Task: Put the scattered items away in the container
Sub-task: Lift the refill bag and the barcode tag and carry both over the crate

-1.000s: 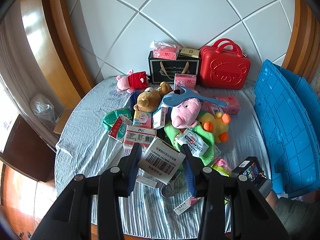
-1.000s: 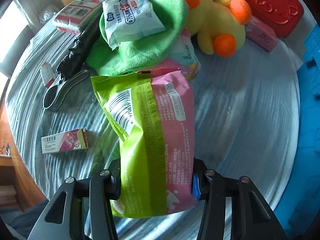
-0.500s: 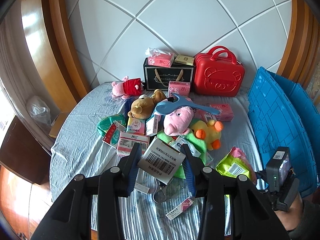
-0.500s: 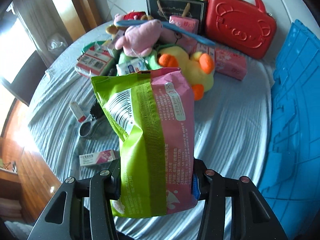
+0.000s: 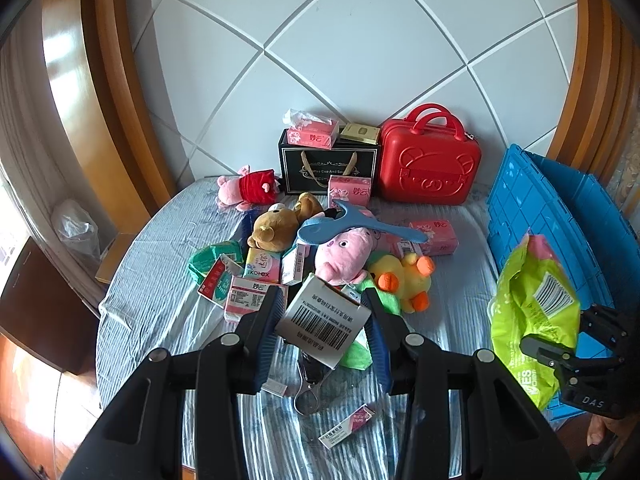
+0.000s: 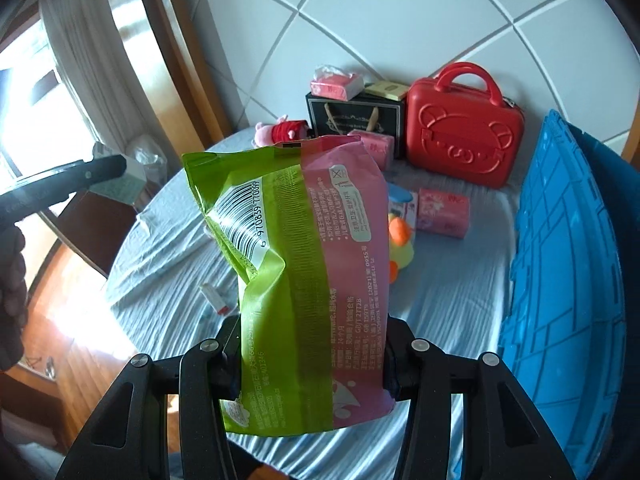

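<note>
The left gripper (image 5: 323, 320) is squeezing a white box (image 5: 322, 322) above the toy pile on the bed (image 5: 152, 312). The right gripper (image 6: 312, 354) is squeezing a green and pink pack (image 6: 308, 280) in the air, near the blue crate (image 6: 568, 280).

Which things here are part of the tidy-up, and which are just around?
Part of the job:
- green and pink packet in the right claw
- barcoded box in the left claw
- blue crate
- loose toys: pink pig, yellow duck

Just around:
- red case
- black gift bag
- plastic bag beside the table
</note>
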`<state>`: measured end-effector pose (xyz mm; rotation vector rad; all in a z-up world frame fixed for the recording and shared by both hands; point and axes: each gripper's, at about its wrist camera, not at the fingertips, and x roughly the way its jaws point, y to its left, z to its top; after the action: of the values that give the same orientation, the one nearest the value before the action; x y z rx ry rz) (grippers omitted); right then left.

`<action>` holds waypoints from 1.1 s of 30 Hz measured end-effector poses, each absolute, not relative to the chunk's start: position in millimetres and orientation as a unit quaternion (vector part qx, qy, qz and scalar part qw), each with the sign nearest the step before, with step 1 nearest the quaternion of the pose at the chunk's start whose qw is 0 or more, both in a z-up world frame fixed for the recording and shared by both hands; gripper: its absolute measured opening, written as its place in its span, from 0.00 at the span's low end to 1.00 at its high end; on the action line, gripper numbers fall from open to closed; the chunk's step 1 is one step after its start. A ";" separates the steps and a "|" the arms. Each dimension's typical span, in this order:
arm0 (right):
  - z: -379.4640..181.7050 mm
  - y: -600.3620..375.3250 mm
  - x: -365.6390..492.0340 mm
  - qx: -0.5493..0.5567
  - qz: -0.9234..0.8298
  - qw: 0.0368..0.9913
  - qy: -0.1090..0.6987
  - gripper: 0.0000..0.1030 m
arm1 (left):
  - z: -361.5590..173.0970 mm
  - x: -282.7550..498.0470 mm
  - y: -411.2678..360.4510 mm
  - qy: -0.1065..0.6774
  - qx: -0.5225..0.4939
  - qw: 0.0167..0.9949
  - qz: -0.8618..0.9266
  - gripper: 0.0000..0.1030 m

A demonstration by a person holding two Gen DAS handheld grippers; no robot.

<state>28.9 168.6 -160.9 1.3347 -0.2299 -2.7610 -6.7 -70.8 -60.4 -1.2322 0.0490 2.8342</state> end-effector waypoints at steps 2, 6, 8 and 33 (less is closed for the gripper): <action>-147.9 171.8 33.6 0.423 -0.902 0.037 -0.079 0.48 | -56.5 -6.1 -68.5 0.016 -0.395 0.025 0.918 0.39; -124.2 179.3 43.9 0.401 -0.911 0.041 -0.088 0.48 | -49.1 -6.1 -62.0 0.019 -0.388 0.024 0.921 0.39; -113.8 183.9 48.4 0.390 -0.915 0.043 -0.094 0.48 | -45.5 -7.2 -57.8 0.021 -0.386 0.024 0.922 0.39; -39.7 329.2 127.3 0.300 -0.941 -0.068 -0.138 0.48 | 0.8 -47.2 107.0 0.080 -0.338 0.134 0.928 0.39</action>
<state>127.3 329.2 -39.7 0.9871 -0.4541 -3.0926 -47.2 107.0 0.8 -0.9803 0.2316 2.6899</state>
